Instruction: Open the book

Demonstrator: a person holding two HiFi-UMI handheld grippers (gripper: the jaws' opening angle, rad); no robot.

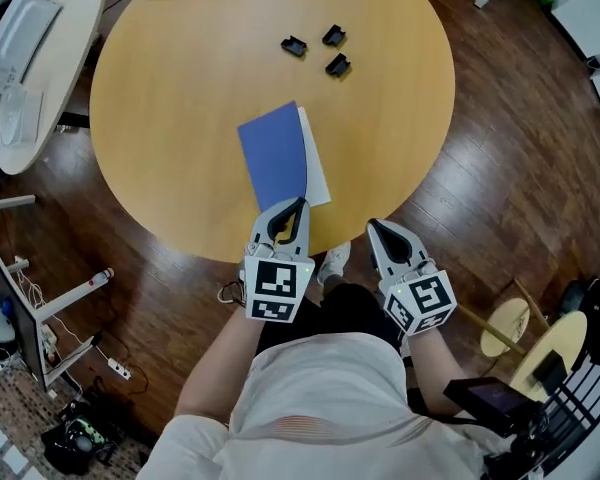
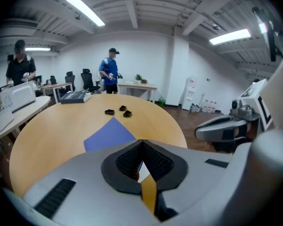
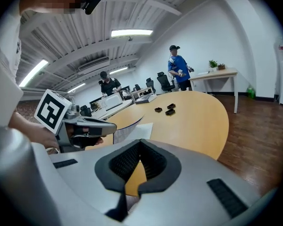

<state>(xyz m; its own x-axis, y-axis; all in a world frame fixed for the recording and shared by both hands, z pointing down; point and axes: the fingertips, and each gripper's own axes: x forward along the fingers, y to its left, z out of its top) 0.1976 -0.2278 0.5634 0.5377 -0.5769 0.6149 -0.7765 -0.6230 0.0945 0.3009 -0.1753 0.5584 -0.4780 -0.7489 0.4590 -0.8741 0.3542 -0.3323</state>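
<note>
Left gripper [image 1: 292,206] jaws pinch the book [image 1: 273,158] edge; right gripper [image 1: 378,226] jaws closed at table [image 1: 180,118] rim.

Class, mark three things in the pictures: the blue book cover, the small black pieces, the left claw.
blue book cover [image 1: 273,158], head view, middle of the cover.
small black pieces [image 1: 337,65], head view, on the piece nearest the book.
left claw [image 1: 293,205], head view, between its fingertips at the cover's near edge.
</note>
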